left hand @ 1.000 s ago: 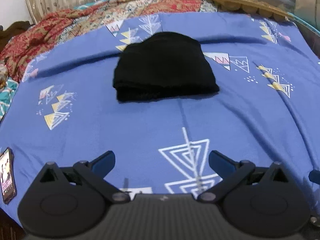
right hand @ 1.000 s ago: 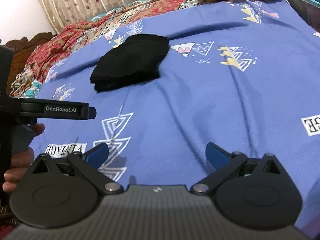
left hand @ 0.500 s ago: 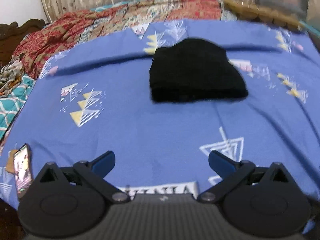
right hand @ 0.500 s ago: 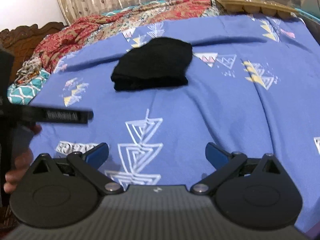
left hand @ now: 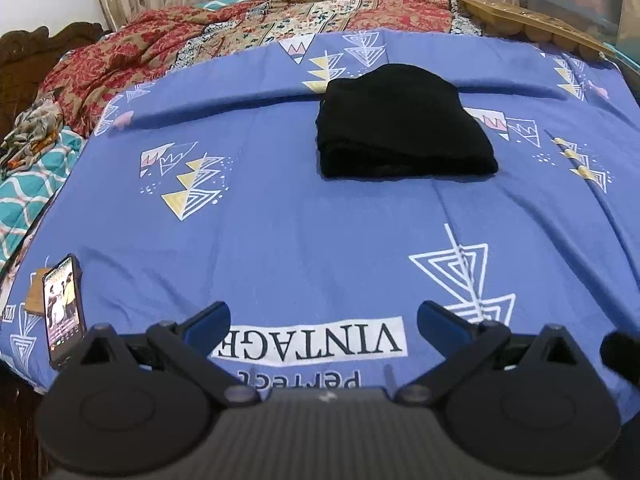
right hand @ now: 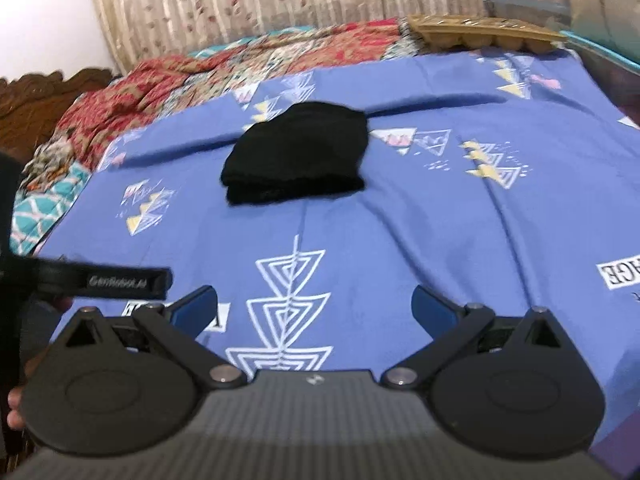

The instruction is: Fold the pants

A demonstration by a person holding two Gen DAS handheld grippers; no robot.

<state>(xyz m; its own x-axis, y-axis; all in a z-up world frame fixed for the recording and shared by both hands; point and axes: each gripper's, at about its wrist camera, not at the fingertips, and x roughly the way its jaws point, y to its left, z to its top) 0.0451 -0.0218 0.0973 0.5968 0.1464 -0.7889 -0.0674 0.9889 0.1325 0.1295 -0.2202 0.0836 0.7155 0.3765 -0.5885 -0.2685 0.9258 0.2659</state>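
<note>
Black pants (left hand: 404, 122) folded into a compact stack, lying toward the far middle of the blue patterned bedsheet (left hand: 300, 232), well apart from both grippers. Left gripper (left hand: 323, 322) and right gripper (right hand: 314, 306) both hovering over the near edge, jaws spread wide, holding nothing. Phone (left hand: 64, 300) face-up at the near left.

Both wrist cameras looked forward over their open fingers, low above the near bed edge, sharing the folded pants (left hand: 404, 122) well ahead.
</note>
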